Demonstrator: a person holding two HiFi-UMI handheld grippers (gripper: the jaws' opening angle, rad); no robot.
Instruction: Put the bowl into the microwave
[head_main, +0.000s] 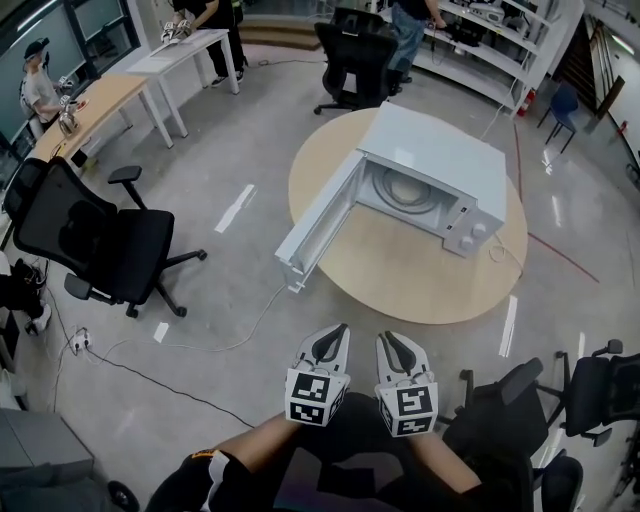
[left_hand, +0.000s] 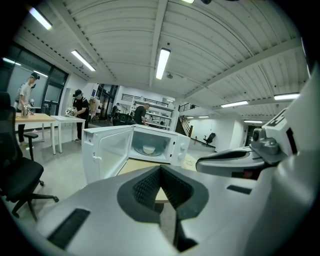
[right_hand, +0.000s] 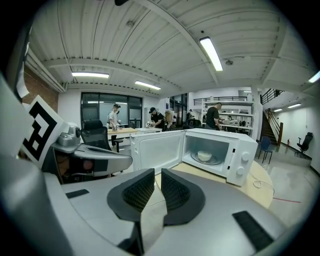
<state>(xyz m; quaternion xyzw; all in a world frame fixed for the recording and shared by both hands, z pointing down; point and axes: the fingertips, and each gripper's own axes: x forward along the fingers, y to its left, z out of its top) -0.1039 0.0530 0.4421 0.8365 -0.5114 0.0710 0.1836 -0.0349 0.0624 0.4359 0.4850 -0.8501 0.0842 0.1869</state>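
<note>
A white microwave (head_main: 440, 175) stands on a round wooden table (head_main: 400, 280) with its door (head_main: 315, 225) swung wide open to the left. A white bowl (left_hand: 148, 149) (right_hand: 204, 155) sits inside on the turntable; the head view does not show it clearly. Both grippers are held low near the person's body, well short of the table and side by side. My left gripper (head_main: 340, 330) (left_hand: 160, 170) is shut with nothing in it. My right gripper (head_main: 385, 338) (right_hand: 157, 172) is also shut and empty, its pads all but touching.
A black office chair (head_main: 90, 235) stands on the floor at the left, and more chairs (head_main: 590, 390) at the lower right. A cable (head_main: 240, 330) trails from the table across the floor. Desks (head_main: 100, 95) with people at them line the far left.
</note>
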